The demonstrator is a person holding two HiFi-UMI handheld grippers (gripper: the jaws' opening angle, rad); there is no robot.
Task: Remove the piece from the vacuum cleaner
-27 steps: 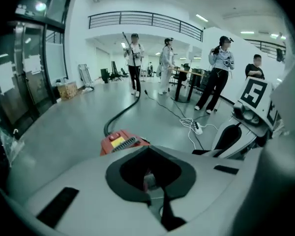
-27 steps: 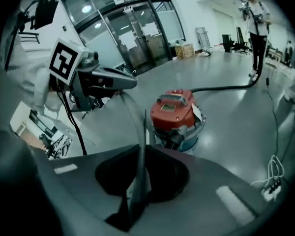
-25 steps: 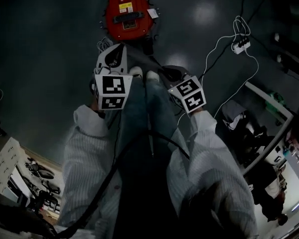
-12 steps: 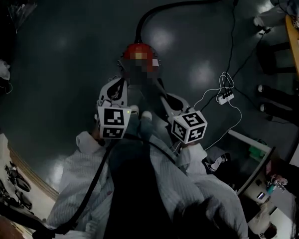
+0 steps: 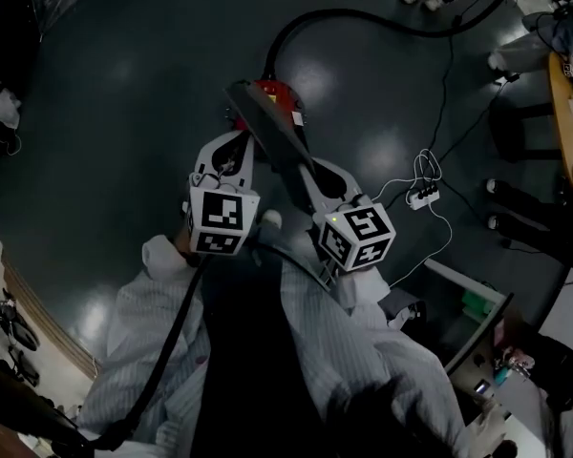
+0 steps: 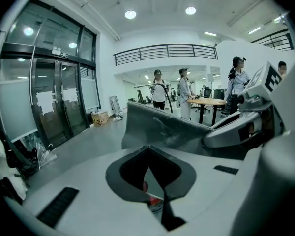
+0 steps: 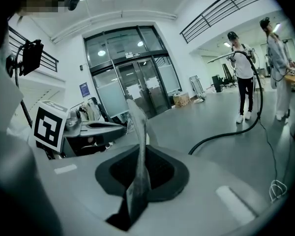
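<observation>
Holding both arms forward and low, we have the right gripper pinching the near end of the flat grey piece. The piece slants away to the far left, over the red vacuum cleaner on the floor; whether they touch we cannot tell. Our left gripper hangs just left of the piece, jaws pressed together on nothing. A black hose curves off far right.
</observation>
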